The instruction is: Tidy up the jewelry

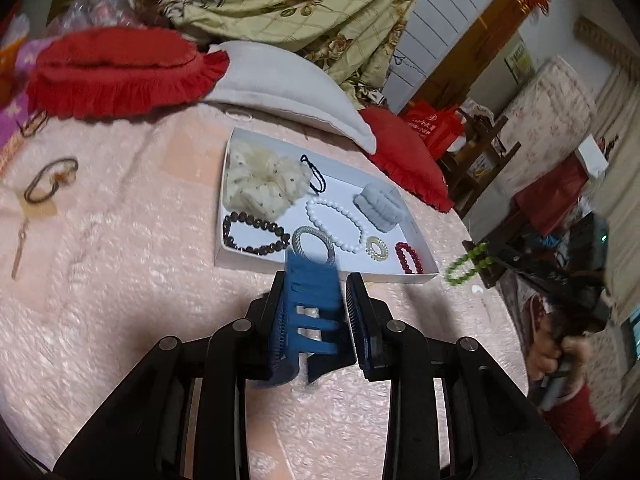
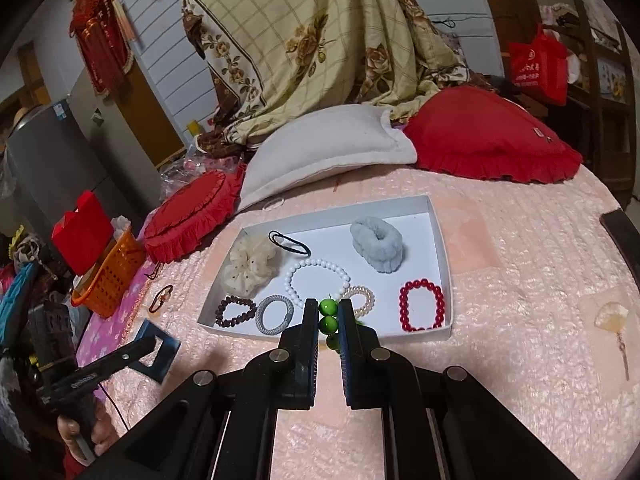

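Observation:
A white tray (image 1: 320,272) (image 2: 444,256) lies on the pink bedspread. It holds a cream scrunchie (image 1: 260,184), a black hair tie (image 1: 314,174), a white bead bracelet (image 1: 340,220), a grey fuzzy band (image 1: 380,206), a brown bead bracelet (image 1: 256,234), a silver band (image 1: 314,240), a pearl ring band (image 1: 377,249) and a red bead bracelet (image 1: 409,258). My left gripper (image 1: 314,292) is shut on a blue hair claw (image 1: 314,308) just before the tray's near edge. My right gripper (image 2: 328,312) is shut on a green bead bracelet (image 2: 329,322), also at the tray's near edge.
A brown hair tie with a tag (image 1: 50,180) and a small key lie on the bedspread to the left. A yellowish hairpin (image 2: 612,318) lies to the right. Red cushions (image 1: 116,68), a white pillow (image 2: 324,148) and a quilt crowd the far side. An orange basket (image 2: 110,276) stands off the bed's left.

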